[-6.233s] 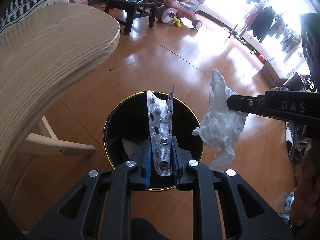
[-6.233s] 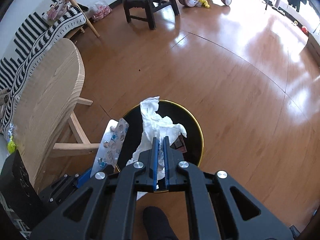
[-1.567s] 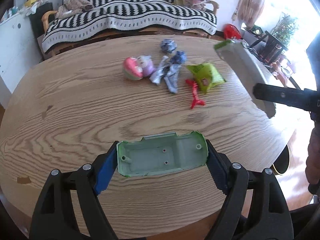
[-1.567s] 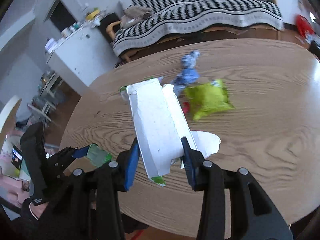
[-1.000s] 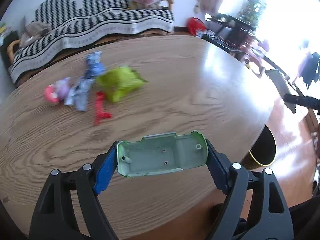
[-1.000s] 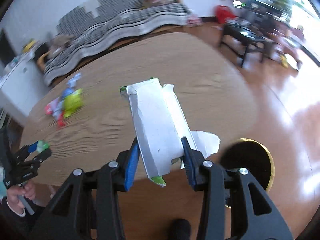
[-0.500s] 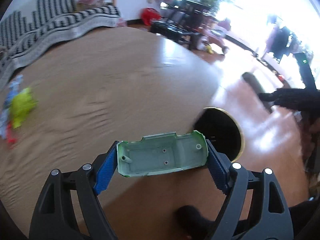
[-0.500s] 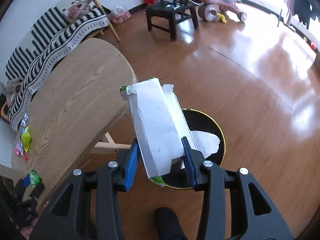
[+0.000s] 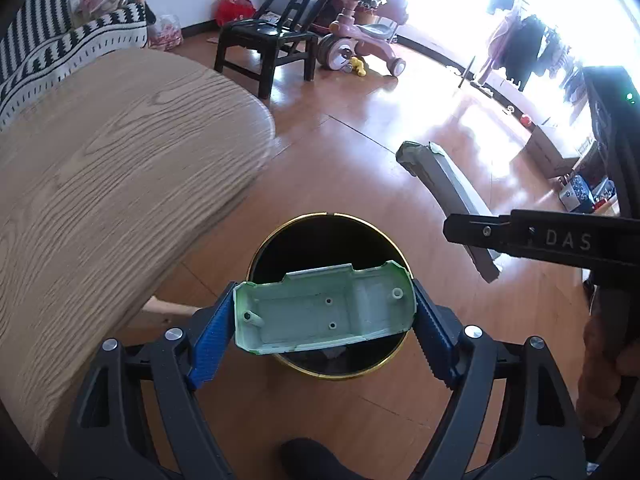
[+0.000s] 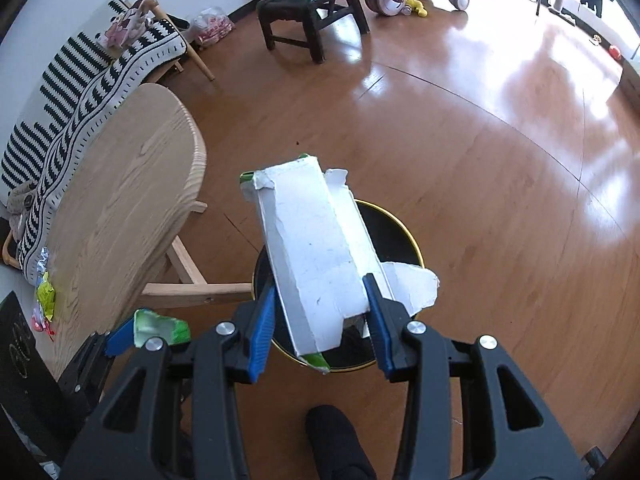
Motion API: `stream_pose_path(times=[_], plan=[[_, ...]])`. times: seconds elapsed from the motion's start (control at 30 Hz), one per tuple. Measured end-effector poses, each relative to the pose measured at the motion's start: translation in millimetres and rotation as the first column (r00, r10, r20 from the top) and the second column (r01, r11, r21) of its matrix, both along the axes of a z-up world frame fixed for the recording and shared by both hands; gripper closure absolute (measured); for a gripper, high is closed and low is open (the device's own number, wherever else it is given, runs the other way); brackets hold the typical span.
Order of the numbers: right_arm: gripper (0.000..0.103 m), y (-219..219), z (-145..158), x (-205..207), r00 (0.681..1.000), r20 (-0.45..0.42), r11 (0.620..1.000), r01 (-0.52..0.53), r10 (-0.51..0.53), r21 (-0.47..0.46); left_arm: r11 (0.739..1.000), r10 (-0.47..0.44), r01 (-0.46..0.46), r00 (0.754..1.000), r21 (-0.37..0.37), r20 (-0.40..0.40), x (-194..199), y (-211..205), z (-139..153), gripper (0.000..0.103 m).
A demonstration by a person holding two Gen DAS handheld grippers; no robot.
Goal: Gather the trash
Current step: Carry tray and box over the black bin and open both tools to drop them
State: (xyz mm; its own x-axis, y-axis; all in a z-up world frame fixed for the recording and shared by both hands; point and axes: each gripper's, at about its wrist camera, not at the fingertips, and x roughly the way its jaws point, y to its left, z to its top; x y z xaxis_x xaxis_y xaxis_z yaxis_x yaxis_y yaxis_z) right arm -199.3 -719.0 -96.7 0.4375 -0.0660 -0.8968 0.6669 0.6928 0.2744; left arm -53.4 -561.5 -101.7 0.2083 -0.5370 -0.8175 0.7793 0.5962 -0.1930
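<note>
Glossy wooden floorboards (image 10: 460, 128) fill most of both views, sunlit toward the upper right. A round black trash bin (image 9: 276, 240) with a gold rim stands on them at centre frame, just beside the pale oak bench (image 9: 108, 184) that curves through the left half. Behind, at the top, stand a dark wooden chair (image 9: 272, 44) and a pink ride-on toy (image 9: 360, 46); a black-and-white striped throw (image 10: 76, 92) drapes the sofa at upper left.

The left gripper (image 9: 324, 316) has its jaws set wide, blue pads pressed on either end of a pale green plastic toy-car shell (image 9: 324, 312), hollow side up, held directly over the bin's mouth. The right gripper (image 10: 320, 316) has its jaws at a middling spread, clamped on a torn white cardboard carton (image 10: 312, 256) with green printed edges, which slants up and left above the same bin (image 10: 396, 232). In the left wrist view that carton (image 9: 444, 176) pokes in from the right, gripped by the right gripper (image 9: 480, 236), with a person's hand (image 9: 604, 372) at the lower right edge. Bits of litter, among them a yellow-green wrapper (image 10: 46, 296), lie on the bench (image 10: 132, 184) at the far left.
</note>
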Motion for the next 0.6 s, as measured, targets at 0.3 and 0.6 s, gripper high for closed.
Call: stream_pose_path(times=[0.3,0.6], plan=[[0.061,-10,-4,-10,1.000,0.012,1.000,0.020,-0.020,0.015,1.000,-0.026,0.026,0.999,-0.006,-0.025,-5,-20,-11,0.023],[0.053,-8,2,-9,0.999,0.040,1.000,0.023,-0.023,0.003,0.999,-0.040,0.040,0.999,-0.009,-0.037,-6,-25,-16,0.020]])
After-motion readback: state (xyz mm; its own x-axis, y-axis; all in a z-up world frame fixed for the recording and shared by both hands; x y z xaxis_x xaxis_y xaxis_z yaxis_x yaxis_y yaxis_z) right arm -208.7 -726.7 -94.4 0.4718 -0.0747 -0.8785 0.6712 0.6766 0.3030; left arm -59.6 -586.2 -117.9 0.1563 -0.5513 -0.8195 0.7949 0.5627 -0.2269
